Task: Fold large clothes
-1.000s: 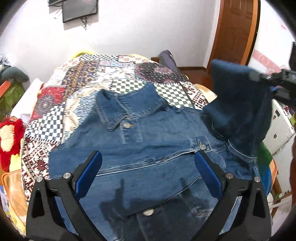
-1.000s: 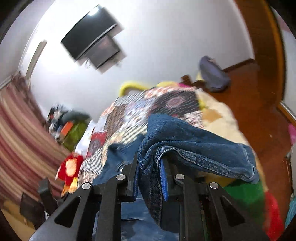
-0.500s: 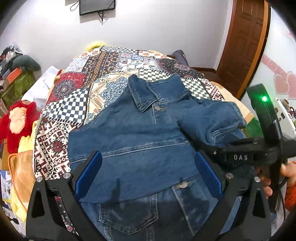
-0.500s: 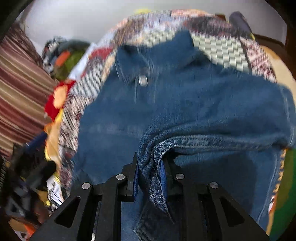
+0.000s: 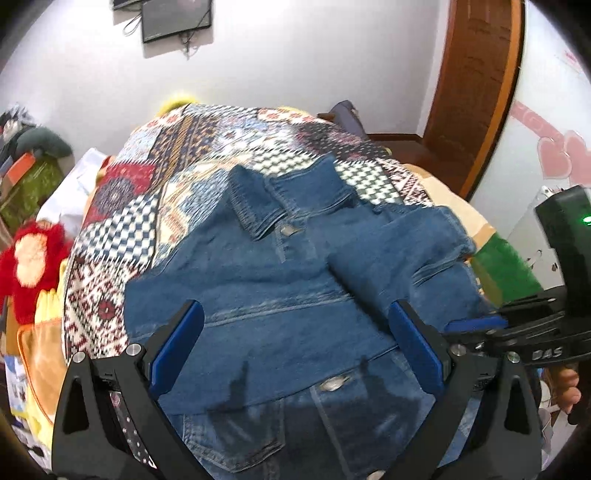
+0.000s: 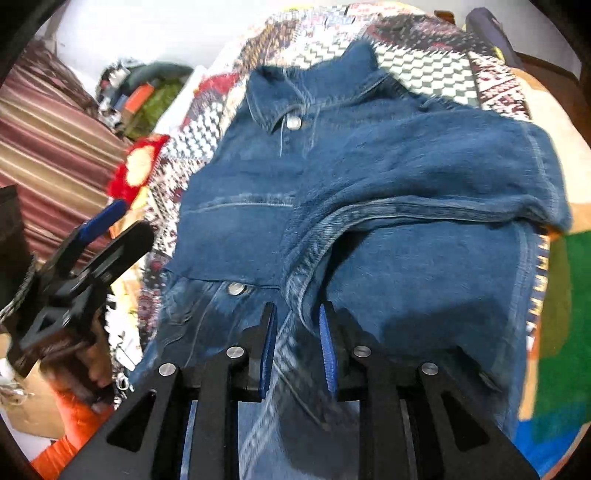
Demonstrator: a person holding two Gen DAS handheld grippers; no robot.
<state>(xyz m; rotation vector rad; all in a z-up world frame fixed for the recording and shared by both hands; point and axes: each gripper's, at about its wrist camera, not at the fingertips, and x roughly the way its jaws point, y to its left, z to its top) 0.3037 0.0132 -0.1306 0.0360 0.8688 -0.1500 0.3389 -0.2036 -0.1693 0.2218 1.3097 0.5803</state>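
Note:
A blue denim jacket (image 5: 280, 295) lies front up on a patchwork bedspread (image 5: 207, 155), collar at the far end. Its right sleeve (image 5: 399, 251) is folded across the chest; it also shows in the right wrist view (image 6: 424, 177). My left gripper (image 5: 295, 343) is wide open and empty, hovering above the jacket's lower front. My right gripper (image 6: 297, 343) has its jaws parted a little, with the sleeve's cuff edge (image 6: 306, 266) lying loose between them. The right gripper also shows at the right edge of the left wrist view (image 5: 476, 325).
A red and yellow plush toy (image 5: 29, 258) and cluttered bags sit left of the bed. A green mat (image 5: 506, 269) lies at the right. A wooden door (image 5: 476, 85) stands at the back right, a wall TV (image 5: 177, 18) at the back.
My right gripper carried the sleeve down from the air and across the jacket's chest, then parted its jaws. My left gripper stayed open above the jacket.

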